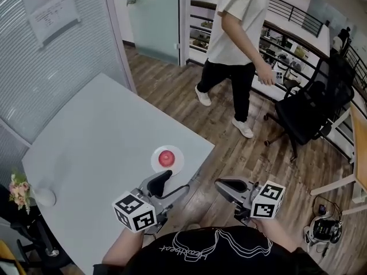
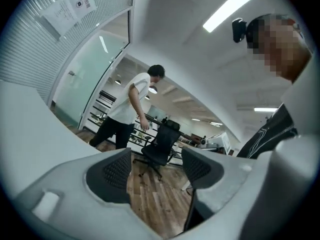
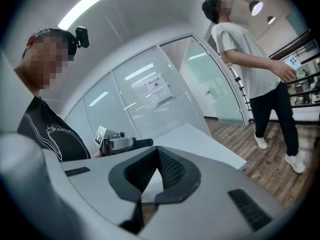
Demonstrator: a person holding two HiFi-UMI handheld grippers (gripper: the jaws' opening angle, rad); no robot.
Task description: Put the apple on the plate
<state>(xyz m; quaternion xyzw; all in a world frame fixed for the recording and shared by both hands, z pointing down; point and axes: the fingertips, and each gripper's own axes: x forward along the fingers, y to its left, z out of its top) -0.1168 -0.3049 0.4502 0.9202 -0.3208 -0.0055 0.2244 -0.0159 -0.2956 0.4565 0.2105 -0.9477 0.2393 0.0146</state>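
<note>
Head view, apple [image 1: 166, 157] sitting on the plate [image 1: 179, 165] on the white table [image 1: 103, 142], left gripper [image 1: 162, 180] just short of the plate, right gripper [image 1: 227, 187] farther off, left gripper view, jaws spread, nothing between, right gripper view, jaws pressed together, empty

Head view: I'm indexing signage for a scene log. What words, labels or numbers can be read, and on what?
Paper notice on the glass wall: a bold heading and printed lines, too small to read.
Black shirt: white script print, seen upside down, not legible.
No other text.
</note>
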